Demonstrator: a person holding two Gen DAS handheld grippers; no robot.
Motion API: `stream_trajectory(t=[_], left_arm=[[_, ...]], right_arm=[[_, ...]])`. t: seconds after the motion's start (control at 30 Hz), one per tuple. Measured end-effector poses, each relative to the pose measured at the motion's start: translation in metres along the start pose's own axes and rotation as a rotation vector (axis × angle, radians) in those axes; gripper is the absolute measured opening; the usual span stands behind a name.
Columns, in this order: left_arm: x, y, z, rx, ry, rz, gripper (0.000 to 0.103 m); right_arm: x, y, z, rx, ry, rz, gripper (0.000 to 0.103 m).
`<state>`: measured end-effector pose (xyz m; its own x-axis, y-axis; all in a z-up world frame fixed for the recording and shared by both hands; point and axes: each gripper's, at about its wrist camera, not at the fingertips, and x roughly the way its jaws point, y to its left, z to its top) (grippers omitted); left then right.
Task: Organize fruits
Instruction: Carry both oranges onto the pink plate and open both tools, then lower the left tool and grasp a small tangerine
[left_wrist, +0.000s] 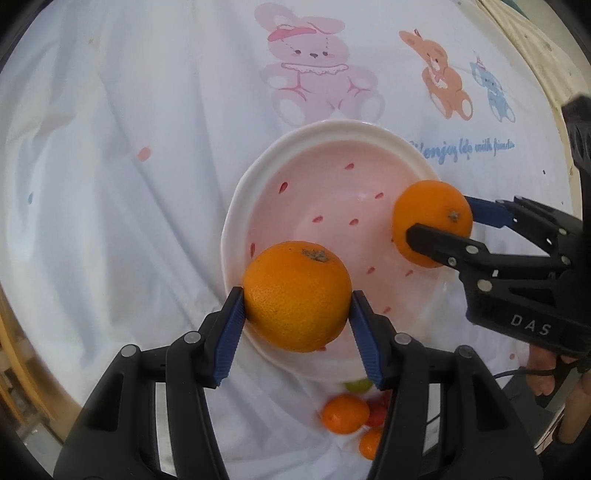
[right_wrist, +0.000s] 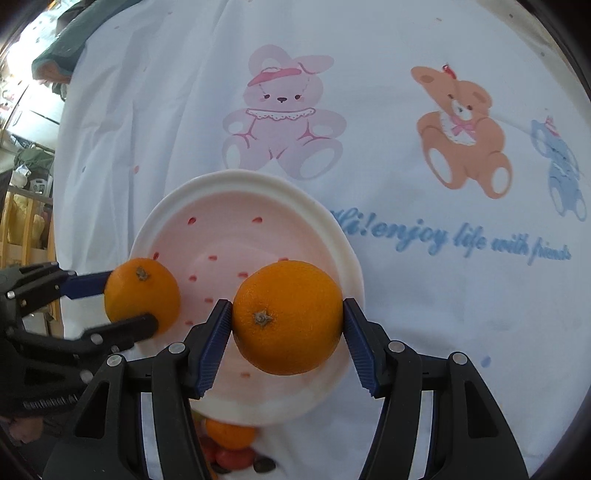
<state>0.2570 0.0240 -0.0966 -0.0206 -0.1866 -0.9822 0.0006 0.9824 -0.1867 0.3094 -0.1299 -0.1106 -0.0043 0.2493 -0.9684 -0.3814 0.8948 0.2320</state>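
On a white bear-print cloth (right_wrist: 424, 314), pink bowl (right_wrist: 236, 184), left gripper (left_wrist: 297, 312) and right gripper (right_wrist: 286, 319) jaws each clamping an orange.

The left gripper (left_wrist: 297, 306) points down over the near rim of the pink bowl (left_wrist: 332, 147), blue pads clamped on either side of a big orange (left_wrist: 295, 295), stem end up. Over the bowl's right rim the right gripper (left_wrist: 437, 223) comes in from the side, squeezing a smaller orange (left_wrist: 430, 210) between one black finger and one blue pad. The bowl sits on a white cloth (left_wrist: 129, 184) printed with bunny and bears beyond it, and small loose fruits (left_wrist: 345, 413) lie just below its near edge.
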Motion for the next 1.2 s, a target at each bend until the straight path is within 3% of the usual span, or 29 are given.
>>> stream_trajectory(t=[0.17, 0.4, 0.43, 0.47, 0.53, 0.6, 0.67, 0.9, 1.1, 1.2], left_arm=[[0.005, 0.006, 0.007, -0.017, -0.027, -0.03, 0.053], [0.01, 0.001, 0.012, 0.013, -0.021, 0.005, 0.057], [0.008, 0.004, 0.01, 0.007, -0.019, 0.001, 0.064], [0.006, 0.007, 0.008, 0.004, -0.024, 0.002, 0.077], [0.005, 0.004, 0.008, 0.013, -0.037, 0.007, 0.087], [0.0, 0.004, 0.003, 0.029, -0.056, 0.026, 0.088], [-0.005, 0.007, -0.004, 0.025, -0.071, 0.038, 0.088], [-0.034, -0.006, -0.034, -0.036, -0.172, 0.076, 0.088], [-0.046, -0.023, -0.079, -0.088, -0.24, 0.049, 0.088], [-0.052, -0.036, -0.108, -0.072, -0.316, 0.076, 0.088]], right_arm=[[0.012, -0.002, 0.008, 0.022, 0.003, 0.025, 0.063], [0.015, -0.007, 0.015, 0.073, 0.018, 0.071, 0.066], [0.016, -0.01, 0.017, 0.087, 0.024, 0.083, 0.066], [0.015, -0.013, 0.017, 0.105, 0.018, 0.103, 0.066], [0.009, -0.017, 0.017, 0.128, -0.005, 0.118, 0.07], [0.001, -0.019, 0.014, 0.14, -0.027, 0.118, 0.078], [-0.006, -0.02, 0.009, 0.131, -0.031, 0.114, 0.078], [-0.054, -0.027, -0.049, 0.136, -0.144, 0.138, 0.079], [-0.09, -0.018, -0.107, 0.116, -0.219, 0.128, 0.081], [-0.099, -0.014, -0.135, 0.111, -0.279, 0.103, 0.081]])
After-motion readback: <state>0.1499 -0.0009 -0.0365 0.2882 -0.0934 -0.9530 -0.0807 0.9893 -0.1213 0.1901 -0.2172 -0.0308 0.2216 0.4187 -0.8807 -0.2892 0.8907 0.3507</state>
